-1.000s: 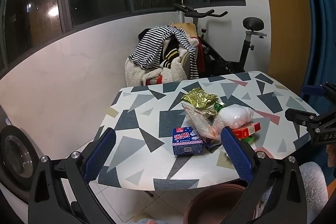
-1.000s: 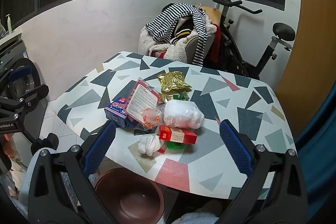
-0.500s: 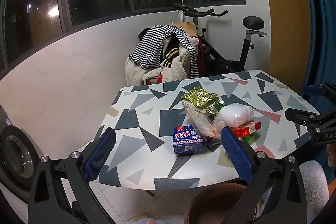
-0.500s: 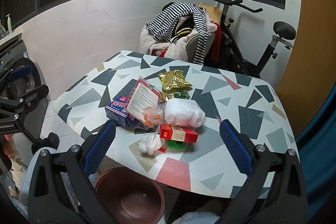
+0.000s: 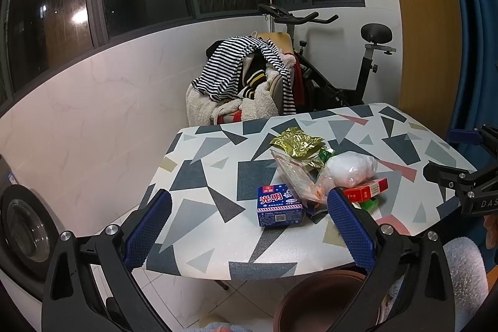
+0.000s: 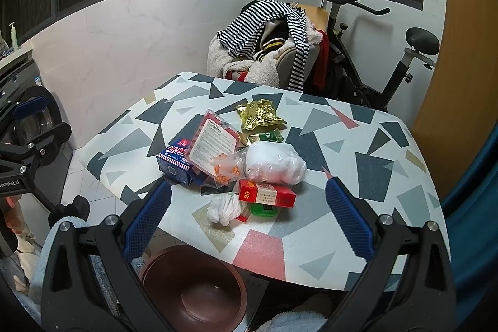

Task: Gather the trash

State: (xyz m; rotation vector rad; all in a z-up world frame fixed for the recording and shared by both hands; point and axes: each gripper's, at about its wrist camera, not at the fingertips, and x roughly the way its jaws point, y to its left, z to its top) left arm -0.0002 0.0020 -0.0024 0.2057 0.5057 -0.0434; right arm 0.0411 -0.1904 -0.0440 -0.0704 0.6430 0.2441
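While both tools gape, trash (image 6: 246, 164) nears table edge (image 6: 199, 241).

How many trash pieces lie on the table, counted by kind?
Boxes: 2, blue box, red box
Bags and wrappers: 4, gold, clear packet, white bag, green
Tissue wad: 1
Green piece: 1
Total: 8

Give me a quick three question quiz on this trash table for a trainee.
1. True or false: the left gripper is shut on the blue carton.
2. What lies right beside the red box at the table edge? A) crumpled white tissue B) spoon C) glass bottle
3. Fill in: the brown ___ sits on the floor below the table.

Key: 1 false, both the left and the right gripper are open and empty; 2 A; 3 bin.
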